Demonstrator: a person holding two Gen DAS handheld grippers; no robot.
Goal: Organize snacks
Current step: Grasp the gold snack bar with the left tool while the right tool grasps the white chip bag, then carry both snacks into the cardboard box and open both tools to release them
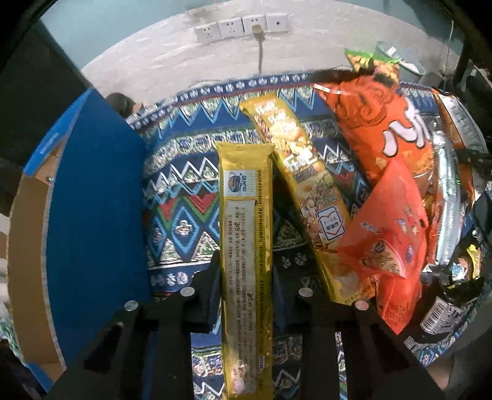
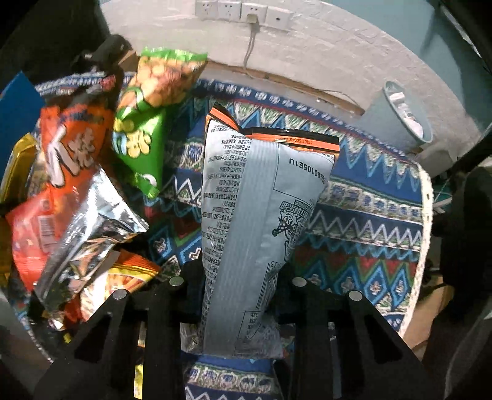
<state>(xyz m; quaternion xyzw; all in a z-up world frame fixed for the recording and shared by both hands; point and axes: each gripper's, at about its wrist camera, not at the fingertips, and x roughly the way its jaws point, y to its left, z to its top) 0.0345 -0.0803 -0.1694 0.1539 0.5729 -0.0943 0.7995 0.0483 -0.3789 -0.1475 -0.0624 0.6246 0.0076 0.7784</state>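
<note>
With both grippers clamped, left gripper [image 1: 246,270] pinches a long yellow packet [image 1: 246,246] at frame centre; right gripper [image 2: 243,277] pinches a grey bag [image 2: 255,209]. Pick-up step, apparently; next likely calls for carrying to the blue box [image 1: 92,200], left of frame.

A home room: patterned tablecloth [image 1: 184,197]; plastered wall with sockets [image 1: 243,27]; waste bin [image 2: 402,117].

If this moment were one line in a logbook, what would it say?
left gripper: shut on yellow packet | right gripper: shut on grey bag
</note>
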